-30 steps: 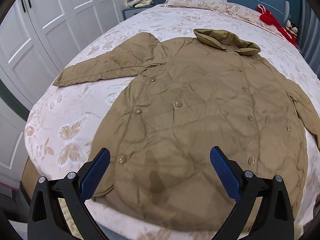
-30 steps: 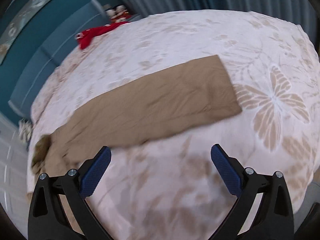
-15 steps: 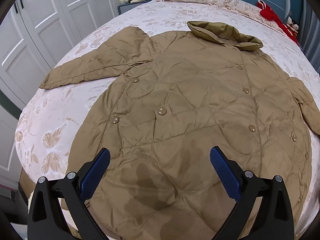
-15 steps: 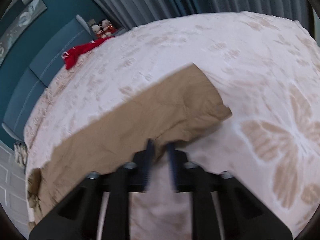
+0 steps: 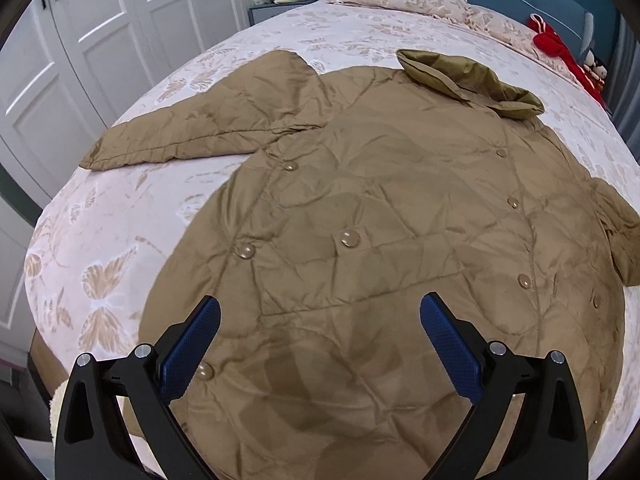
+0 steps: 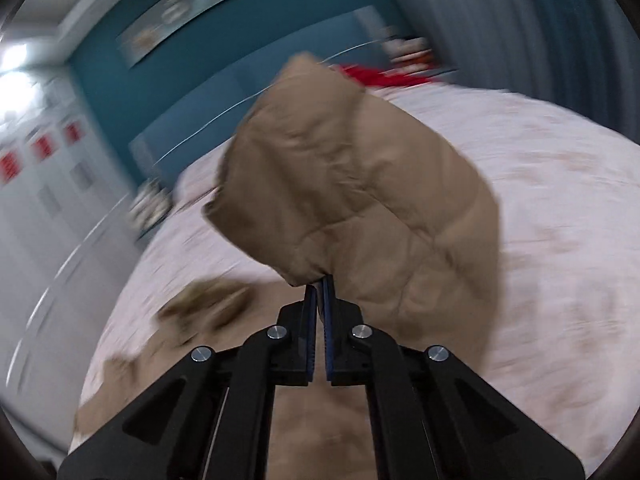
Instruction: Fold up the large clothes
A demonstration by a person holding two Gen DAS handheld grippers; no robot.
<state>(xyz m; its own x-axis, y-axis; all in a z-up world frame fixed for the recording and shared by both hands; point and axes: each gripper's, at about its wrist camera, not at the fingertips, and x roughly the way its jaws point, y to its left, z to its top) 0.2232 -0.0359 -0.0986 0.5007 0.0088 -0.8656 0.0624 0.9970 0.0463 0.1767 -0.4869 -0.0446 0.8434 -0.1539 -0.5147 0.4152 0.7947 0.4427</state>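
In the left wrist view the left hand-held gripper (image 5: 320,332) fills the bottom of the frame with its blue pads spread wide and nothing between them, above the lower front of a tan quilted coat (image 5: 380,240) laid flat, buttons up, on the butterfly-print bed (image 5: 88,248). In the blurred right wrist view the right hand-held gripper (image 6: 320,284) at lower centre is clenched on the sleeve (image 6: 360,192), which rises folded over above the bed towards the blue headboard (image 6: 208,96) at upper centre

Tan quilted coat (image 5: 380,240) spread flat, sleeve (image 6: 360,184) lifted
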